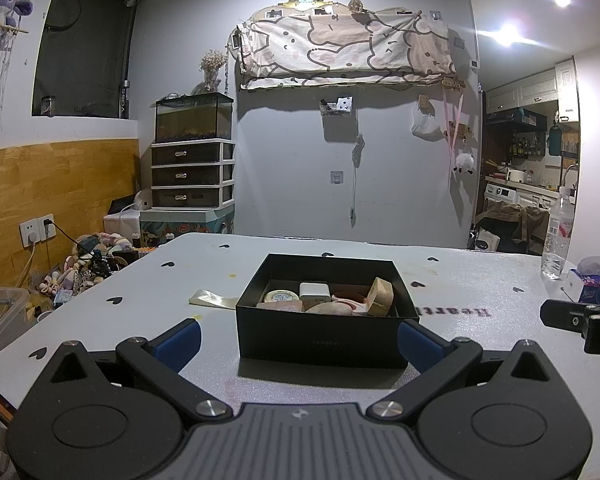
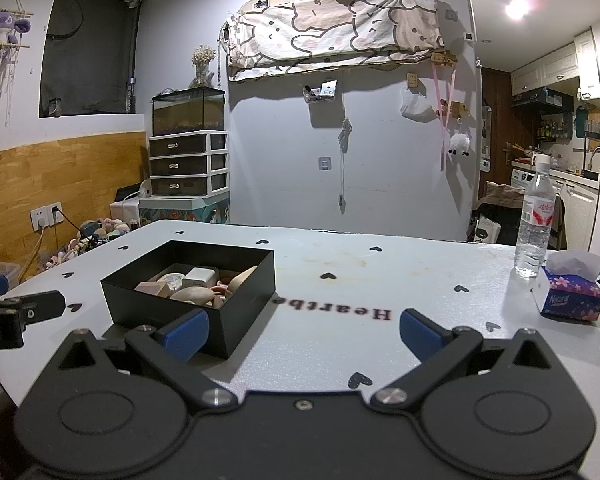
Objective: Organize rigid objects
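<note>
Left gripper (image 1: pixel 299 340): hovering low and level, jaws spread wide, blue fingertips (image 1: pixel 179 343) gripping nothing. Its black body is showing at the left edge of the right wrist view.

Right gripper (image 2: pixel 304 334): also hovering low and level, jaws standing wide apart, blue fingertips (image 2: pixel 419 335) holding nothing. Its black body is showing at the right edge of the left wrist view.

Both grippers are sitting side by side, facing forward. The person's hands and arms are lying outside either view.
</note>
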The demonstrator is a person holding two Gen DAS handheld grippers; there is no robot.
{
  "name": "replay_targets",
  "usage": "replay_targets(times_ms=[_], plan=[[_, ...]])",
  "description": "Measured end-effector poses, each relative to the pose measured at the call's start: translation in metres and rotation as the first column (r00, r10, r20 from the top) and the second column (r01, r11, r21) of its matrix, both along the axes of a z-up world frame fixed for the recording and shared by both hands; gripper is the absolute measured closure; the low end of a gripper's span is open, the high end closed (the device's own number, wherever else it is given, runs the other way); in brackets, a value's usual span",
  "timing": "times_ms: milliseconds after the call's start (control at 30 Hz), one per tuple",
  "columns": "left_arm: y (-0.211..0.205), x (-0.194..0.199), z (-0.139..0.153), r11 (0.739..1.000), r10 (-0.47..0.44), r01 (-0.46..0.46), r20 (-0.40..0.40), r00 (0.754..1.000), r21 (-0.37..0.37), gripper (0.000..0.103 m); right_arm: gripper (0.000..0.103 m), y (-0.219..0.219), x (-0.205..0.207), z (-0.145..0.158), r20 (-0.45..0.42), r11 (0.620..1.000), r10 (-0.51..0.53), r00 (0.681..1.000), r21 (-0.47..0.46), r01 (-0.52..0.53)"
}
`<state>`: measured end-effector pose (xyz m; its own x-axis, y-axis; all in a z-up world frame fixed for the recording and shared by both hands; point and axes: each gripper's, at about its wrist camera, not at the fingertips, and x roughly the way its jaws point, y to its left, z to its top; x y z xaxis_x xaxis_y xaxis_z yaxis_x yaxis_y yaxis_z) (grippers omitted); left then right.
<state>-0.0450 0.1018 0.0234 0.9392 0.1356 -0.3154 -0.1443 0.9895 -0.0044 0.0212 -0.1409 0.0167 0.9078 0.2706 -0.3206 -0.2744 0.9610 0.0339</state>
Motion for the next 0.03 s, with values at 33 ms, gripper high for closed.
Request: replay_targets(times_ms=[33], plan=[[0.0,0.0,0.0,1.0,0.001,-0.001,0.0,1.0,0.0,0.0,0.0,-0.0001,0.0,0.0,0.0,1.0,0.0,1.0,0.0,0.0]])
